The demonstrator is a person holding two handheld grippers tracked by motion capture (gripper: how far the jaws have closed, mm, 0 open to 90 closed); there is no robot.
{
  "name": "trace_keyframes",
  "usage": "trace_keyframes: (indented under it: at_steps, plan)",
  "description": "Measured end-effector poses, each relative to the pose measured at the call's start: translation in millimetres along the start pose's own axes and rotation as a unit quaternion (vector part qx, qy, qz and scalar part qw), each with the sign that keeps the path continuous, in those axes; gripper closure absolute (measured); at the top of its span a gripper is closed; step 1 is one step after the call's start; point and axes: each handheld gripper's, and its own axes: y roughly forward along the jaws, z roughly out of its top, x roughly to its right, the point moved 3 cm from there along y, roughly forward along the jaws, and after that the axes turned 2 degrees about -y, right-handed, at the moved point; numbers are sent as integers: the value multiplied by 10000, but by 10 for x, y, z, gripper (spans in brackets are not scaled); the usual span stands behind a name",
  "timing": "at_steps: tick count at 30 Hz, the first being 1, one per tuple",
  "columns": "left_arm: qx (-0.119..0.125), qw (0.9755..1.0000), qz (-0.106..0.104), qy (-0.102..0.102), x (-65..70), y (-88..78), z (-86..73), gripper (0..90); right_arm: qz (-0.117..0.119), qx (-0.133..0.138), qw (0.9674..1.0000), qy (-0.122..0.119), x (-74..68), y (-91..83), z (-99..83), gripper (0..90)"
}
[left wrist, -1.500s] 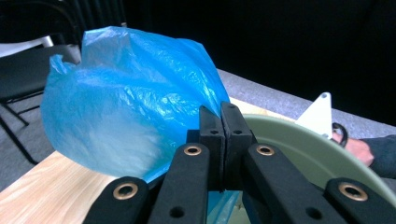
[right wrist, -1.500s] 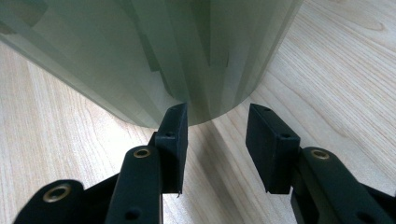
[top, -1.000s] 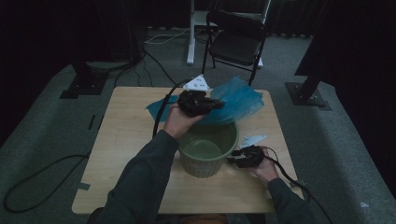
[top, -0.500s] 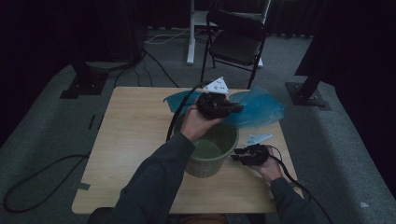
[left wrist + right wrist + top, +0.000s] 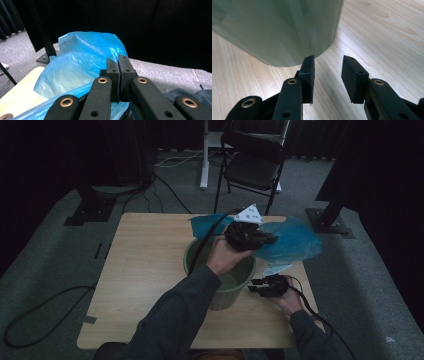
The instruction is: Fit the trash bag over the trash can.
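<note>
A thin blue plastic bag (image 5: 292, 241) hangs over the table's far right, billowing past the edge. My left gripper (image 5: 250, 236) is above the far rim of the green bin (image 5: 226, 295), shut on the bag. In the left gripper view the jaws (image 5: 118, 62) are pressed together with the blue bag (image 5: 75, 65) bunched beneath and behind them. My right gripper (image 5: 262, 287) rests low on the table just right of the bin. It (image 5: 328, 65) is open, its jaws have just been closing a little with nothing between them, and the bin's wall (image 5: 274, 30) stands just ahead.
The wooden table (image 5: 145, 270) has bare room on its left half. A black folding chair (image 5: 252, 165) stands behind the far edge. Cables run over the grey carpet at the left (image 5: 45, 305), and a black stand base (image 5: 327, 220) sits at the right.
My left gripper has carried the blue bag to the right, over the bin toward the table's far right. The right hand has stayed by the bin.
</note>
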Motion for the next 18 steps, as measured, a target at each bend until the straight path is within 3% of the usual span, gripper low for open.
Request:
trace_keyframes:
  at_steps: [12,18]
  plan:
    - [105,9999,16,-4,105,9,157,879,34,-8,10000,9,-6,4,1,626]
    - [76,9999,-9,98,141,40,194,872,24,16,10000,-35,2,19,-3,626]
